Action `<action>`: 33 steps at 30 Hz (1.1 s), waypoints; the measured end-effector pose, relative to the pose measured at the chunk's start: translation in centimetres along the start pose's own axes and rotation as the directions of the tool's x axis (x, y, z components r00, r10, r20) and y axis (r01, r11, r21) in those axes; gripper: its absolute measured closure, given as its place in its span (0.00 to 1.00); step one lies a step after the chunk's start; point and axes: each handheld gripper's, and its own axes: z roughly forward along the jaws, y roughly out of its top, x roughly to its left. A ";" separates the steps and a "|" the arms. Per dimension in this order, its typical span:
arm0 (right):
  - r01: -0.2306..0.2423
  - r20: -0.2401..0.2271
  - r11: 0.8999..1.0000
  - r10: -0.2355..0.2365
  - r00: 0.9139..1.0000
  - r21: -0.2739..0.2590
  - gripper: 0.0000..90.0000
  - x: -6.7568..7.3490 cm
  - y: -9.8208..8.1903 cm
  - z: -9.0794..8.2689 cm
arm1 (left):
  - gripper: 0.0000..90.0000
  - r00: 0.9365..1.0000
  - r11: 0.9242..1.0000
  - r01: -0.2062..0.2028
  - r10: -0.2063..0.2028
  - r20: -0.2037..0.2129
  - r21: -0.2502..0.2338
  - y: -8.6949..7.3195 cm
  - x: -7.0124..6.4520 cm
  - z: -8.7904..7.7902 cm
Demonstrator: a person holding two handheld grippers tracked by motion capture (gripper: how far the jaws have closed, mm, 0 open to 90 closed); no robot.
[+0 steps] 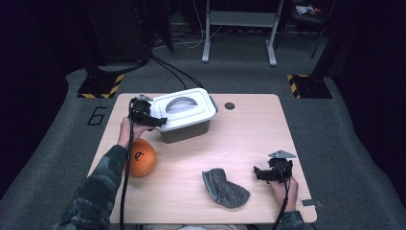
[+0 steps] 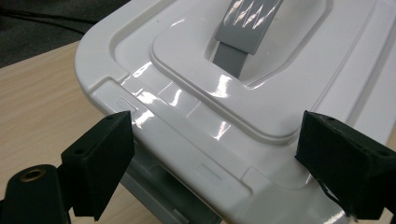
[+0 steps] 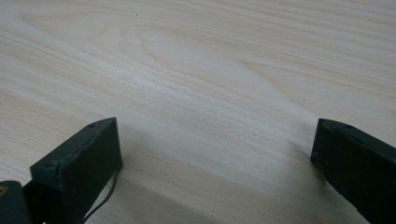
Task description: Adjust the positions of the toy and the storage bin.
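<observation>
While the left hand-held gripper [image 1: 154, 120] waits at the left end of the box [image 1: 186, 115], its jaws stand spread wide and pinch nothing. In the left gripper view the white lid [image 2: 261, 84] lies straight ahead of the jaws, and the lid's edge with a flat tab [image 2: 187, 149] passes between them without touching either pad. The box stands at the far side of the surface [image 1: 239, 143], and its long axis runs from left to right, a little turned. Its grey handle [image 1: 180, 103] lies folded down in the middle of the lid, beyond the left hand-held gripper.

I judge that the coming move is a short push forward and a close on this lid edge, so the left hand is clearly the nearer one. The right hand-held gripper [image 1: 258, 173] rests well apart from the box, at its near right, also spread and holding nothing; bare wood lies between its jaws. A grey cloth [image 1: 225, 188] lies in front of the box, just beside the right hand-held gripper, and an orange ball [image 1: 140, 157] lies near the box's left front corner.
</observation>
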 end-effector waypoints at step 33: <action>0.000 0.000 1.000 0.000 1.000 0.000 0.01 0.0 0.0 0.0 | 0.12 0.998 0.999 -0.046 0.047 0.042 -0.020 0.9 -1.9 1.3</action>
